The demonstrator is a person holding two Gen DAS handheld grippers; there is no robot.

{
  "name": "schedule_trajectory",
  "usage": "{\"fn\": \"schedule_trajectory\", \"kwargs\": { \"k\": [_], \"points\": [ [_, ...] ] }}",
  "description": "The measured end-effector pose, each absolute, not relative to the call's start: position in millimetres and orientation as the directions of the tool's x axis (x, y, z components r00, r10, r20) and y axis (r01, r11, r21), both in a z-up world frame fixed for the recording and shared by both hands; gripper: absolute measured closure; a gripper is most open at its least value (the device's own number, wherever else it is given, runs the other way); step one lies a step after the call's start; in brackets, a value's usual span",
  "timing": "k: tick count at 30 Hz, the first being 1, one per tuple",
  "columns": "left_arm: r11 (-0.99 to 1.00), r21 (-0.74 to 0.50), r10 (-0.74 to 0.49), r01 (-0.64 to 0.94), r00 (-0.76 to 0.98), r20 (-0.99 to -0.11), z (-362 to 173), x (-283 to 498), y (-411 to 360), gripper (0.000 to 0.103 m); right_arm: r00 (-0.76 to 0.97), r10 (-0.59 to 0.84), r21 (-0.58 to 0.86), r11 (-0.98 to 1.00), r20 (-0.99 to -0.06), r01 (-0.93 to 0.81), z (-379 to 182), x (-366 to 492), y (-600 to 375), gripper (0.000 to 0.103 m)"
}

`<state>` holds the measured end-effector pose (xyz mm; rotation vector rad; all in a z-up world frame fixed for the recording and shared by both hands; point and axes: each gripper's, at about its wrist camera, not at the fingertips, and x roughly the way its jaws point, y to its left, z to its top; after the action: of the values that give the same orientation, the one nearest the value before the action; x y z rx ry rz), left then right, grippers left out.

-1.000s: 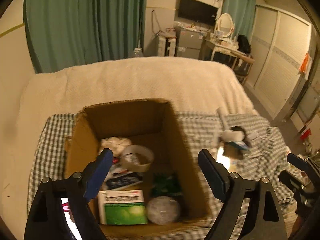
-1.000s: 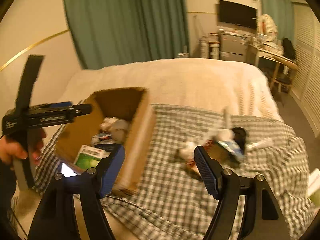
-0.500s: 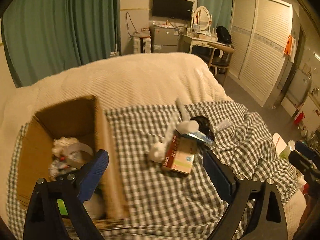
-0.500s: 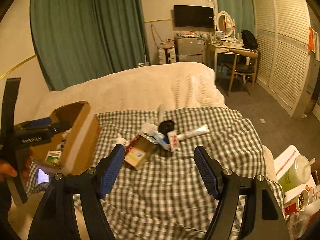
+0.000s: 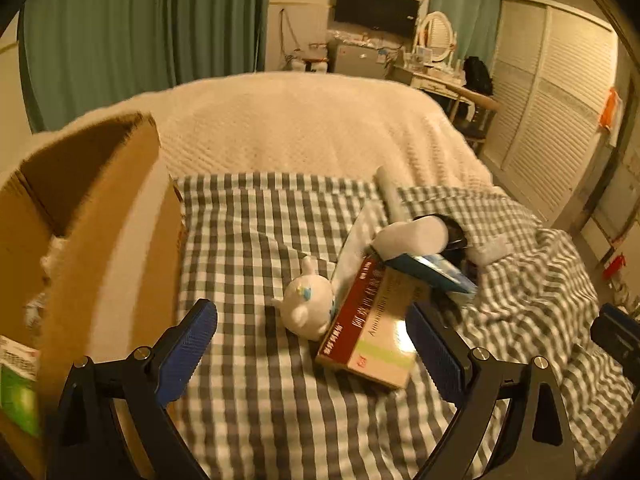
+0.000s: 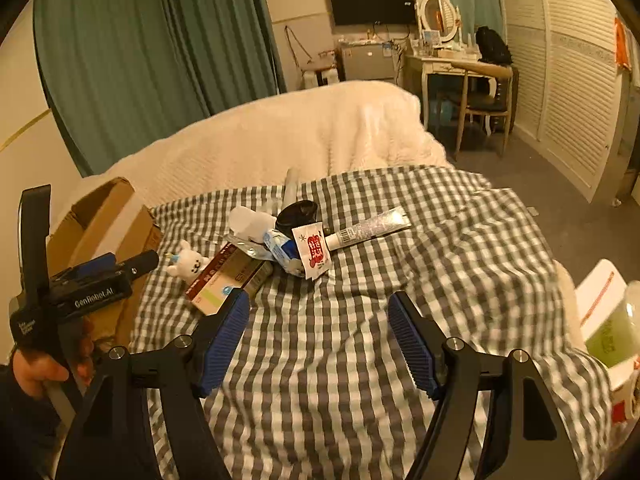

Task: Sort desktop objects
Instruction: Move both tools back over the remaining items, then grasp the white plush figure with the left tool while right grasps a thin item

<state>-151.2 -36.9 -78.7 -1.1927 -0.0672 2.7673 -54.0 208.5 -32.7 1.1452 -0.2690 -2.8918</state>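
The things left to sort lie in a loose heap on the checked cloth spread over the bed, around the middle of both views. A red and white medicine box lies nearest, with a small white plush toy touching its left edge. Behind them are a white roll, a blue packet, a dark round thing I cannot make out, a red and white sachet and a tube pointing to the right.

The cardboard box stands at the left edge of the cloth and already holds some things, among them a green and white carton at the lower left; the rest is blurred. So part of the sorting looks done, and the whole heap is left.

The left tool has just been opening; it stands wide and empty, pointing down at the plush toy and the medicine box, which show between its pads without touching them. The right tool is partly open and empty above bare cloth, below the heap.

Open cloth lies between the heap and the box wall, so I judge the way across is free. The box's tall near wall must be cleared. At the right the cloth falls off the bed edge, where a drink cup stands.
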Motion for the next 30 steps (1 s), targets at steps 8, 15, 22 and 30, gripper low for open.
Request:
{"fn": "schedule_trajectory", "kwargs": {
  "k": [8,15,22,30],
  "points": [
    [-0.987,-0.106,0.163,-0.124,-0.716,-0.678,-115,-172,-43,0.005,-0.728,-0.066,0.066,-0.997,-0.682,0.028,-66,-127,190,0.032],
    [-0.990,-0.072,0.136,-0.120,-0.706,-0.695,-129,-186,-43,0.005,-0.705,-0.056,0.062,-0.998,-0.707,0.016,-95,-167,188,0.032],
    [-0.990,-0.099,0.140,-0.099,-0.695,-0.705,-133,-193,-52,0.019,-0.683,0.003,0.022,-0.999,-0.730,-0.028,-116,-188,182,0.060],
    [-0.974,-0.195,0.221,-0.115,-0.672,-0.707,-134,-197,-59,0.063,-0.671,-0.009,0.045,-0.998,-0.741,-0.036,-128,-183,185,0.097]
  ]
}}
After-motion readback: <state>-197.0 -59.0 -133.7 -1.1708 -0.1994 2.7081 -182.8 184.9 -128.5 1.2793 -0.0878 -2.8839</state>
